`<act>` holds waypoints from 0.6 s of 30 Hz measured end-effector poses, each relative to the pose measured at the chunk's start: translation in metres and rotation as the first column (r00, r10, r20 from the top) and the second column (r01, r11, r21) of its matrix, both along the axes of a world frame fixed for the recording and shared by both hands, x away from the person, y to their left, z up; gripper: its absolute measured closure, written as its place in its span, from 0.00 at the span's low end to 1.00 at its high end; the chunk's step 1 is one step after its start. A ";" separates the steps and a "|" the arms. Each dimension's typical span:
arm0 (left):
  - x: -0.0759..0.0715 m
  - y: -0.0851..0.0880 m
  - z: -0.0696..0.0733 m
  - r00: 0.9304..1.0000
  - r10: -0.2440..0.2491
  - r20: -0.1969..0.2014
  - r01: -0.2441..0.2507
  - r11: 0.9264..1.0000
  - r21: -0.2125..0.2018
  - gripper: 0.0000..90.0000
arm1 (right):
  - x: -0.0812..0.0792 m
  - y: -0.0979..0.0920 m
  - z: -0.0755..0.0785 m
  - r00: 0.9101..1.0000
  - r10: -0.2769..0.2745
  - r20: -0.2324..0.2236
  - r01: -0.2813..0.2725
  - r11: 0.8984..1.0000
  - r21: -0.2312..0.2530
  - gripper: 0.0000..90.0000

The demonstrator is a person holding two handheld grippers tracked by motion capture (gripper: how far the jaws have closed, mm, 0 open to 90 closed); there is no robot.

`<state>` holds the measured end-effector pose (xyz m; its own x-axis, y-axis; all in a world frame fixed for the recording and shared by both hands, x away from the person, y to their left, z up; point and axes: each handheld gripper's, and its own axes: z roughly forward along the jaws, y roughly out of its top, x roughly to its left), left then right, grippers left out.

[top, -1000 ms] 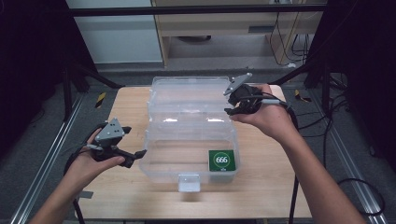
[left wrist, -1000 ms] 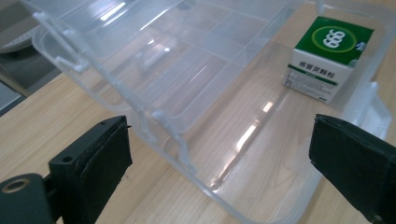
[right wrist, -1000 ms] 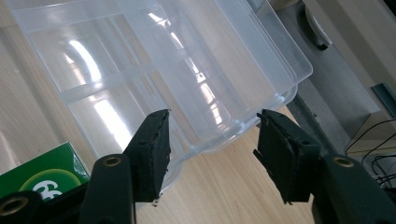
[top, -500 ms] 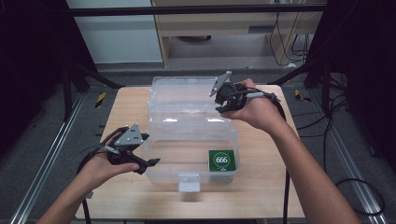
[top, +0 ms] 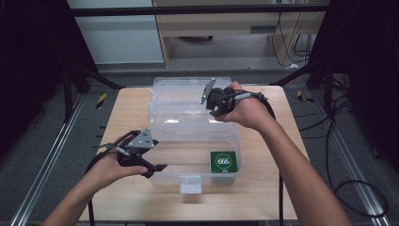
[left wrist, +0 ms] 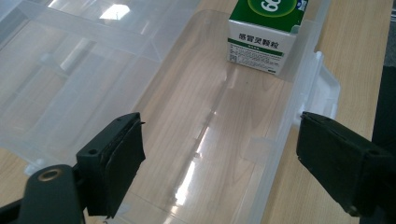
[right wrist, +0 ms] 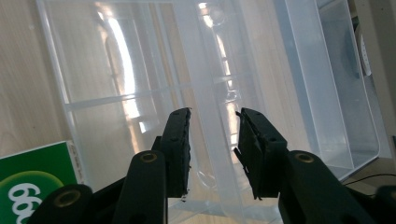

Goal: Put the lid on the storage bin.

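Clear plastic box (top: pixel 188 141) lies open on table, lid upright behind.

The desk (top: pixel 263 193) is evenly lit from above, while the surroundings are left dark. White glare is thrown off the clear plastic box (top: pixel 188 123). Near jaws are slightly blurred in both gripper views.

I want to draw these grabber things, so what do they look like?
Each hand holds one. The left gripper and the right gripper are black, each with two chunky flat jaws lined with dark pads and fixed with round rivets. A grey three-cornered plate sits on top of each. A black cable trails back from each along the forearm. The person's forearms are bare, with no sleeves showing.
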<state>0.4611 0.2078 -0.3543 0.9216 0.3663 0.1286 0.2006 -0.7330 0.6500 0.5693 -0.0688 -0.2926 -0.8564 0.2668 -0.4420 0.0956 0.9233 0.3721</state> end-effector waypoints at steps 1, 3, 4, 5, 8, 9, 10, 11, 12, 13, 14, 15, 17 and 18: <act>0.000 -0.001 0.000 1.000 0.002 -0.001 -0.002 1.000 0.001 0.16 | 0.003 0.001 -0.003 1.000 0.005 -0.002 -0.005 1.000 -0.011 0.71; -0.001 -0.001 0.000 1.000 -0.005 0.000 0.005 1.000 0.004 0.16 | 0.004 0.000 -0.004 1.000 0.003 -0.002 -0.003 1.000 -0.018 0.72; -0.001 -0.002 0.000 1.000 -0.006 0.000 0.006 1.000 0.005 0.16 | 0.006 0.000 -0.005 1.000 0.010 -0.004 -0.010 1.000 -0.020 0.72; -0.001 -0.002 -0.001 1.000 -0.003 -0.001 0.003 1.000 0.003 0.16 | 0.007 -0.001 -0.006 1.000 0.009 -0.008 -0.009 1.000 -0.024 0.72; 0.001 -0.002 -0.002 1.000 -0.002 -0.003 0.002 1.000 0.022 0.16 | 0.012 -0.003 -0.010 1.000 0.010 -0.026 -0.012 0.999 -0.051 0.73; 0.001 -0.002 -0.002 1.000 -0.002 -0.003 0.002 1.000 0.022 0.16 | 0.012 -0.003 -0.010 1.000 0.010 -0.026 -0.012 0.999 -0.051 0.73; 0.000 -0.002 -0.002 1.000 0.000 -0.005 0.000 1.000 0.018 0.16 | 0.014 -0.003 -0.010 1.000 0.014 -0.026 -0.016 0.998 -0.068 0.74; 0.000 -0.001 -0.002 1.000 -0.002 -0.005 0.003 1.000 0.019 0.16 | 0.014 -0.003 -0.010 1.000 0.014 -0.026 -0.016 0.998 -0.068 0.74; 0.000 -0.001 -0.003 1.000 -0.006 -0.007 0.006 1.000 0.019 0.16 | 0.014 -0.003 -0.010 0.999 0.014 -0.029 -0.016 0.997 -0.074 0.75; 0.000 -0.001 -0.003 1.000 -0.006 -0.008 0.006 1.000 0.020 0.17 | 0.015 -0.002 -0.009 0.999 0.015 -0.029 -0.017 0.997 -0.076 0.77; -0.001 -0.001 -0.003 1.000 -0.007 -0.007 0.007 1.000 0.026 0.17 | 0.015 -0.002 -0.009 0.999 0.016 -0.031 -0.018 0.997 -0.081 0.78; -0.001 -0.001 -0.003 1.000 -0.010 -0.013 0.011 0.999 0.034 0.18 | 0.016 -0.001 -0.009 0.999 0.020 -0.032 -0.023 0.995 -0.095 0.78; -0.002 -0.002 -0.004 1.000 -0.023 -0.020 0.024 0.998 0.050 0.22 | 0.016 0.001 -0.009 0.999 0.033 -0.036 -0.037 0.993 -0.116 0.81; -0.002 -0.002 -0.004 0.999 -0.031 -0.021 0.033 0.998 0.058 0.23 | 0.016 0.003 -0.009 0.999 0.042 -0.033 -0.046 0.991 -0.127 0.82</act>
<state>0.4592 0.2055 -0.3580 0.9353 0.3292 0.1298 0.1894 -0.7756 0.6022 0.5852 -0.0662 -0.3019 -0.8796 0.1720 -0.4436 0.0635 0.9665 0.2488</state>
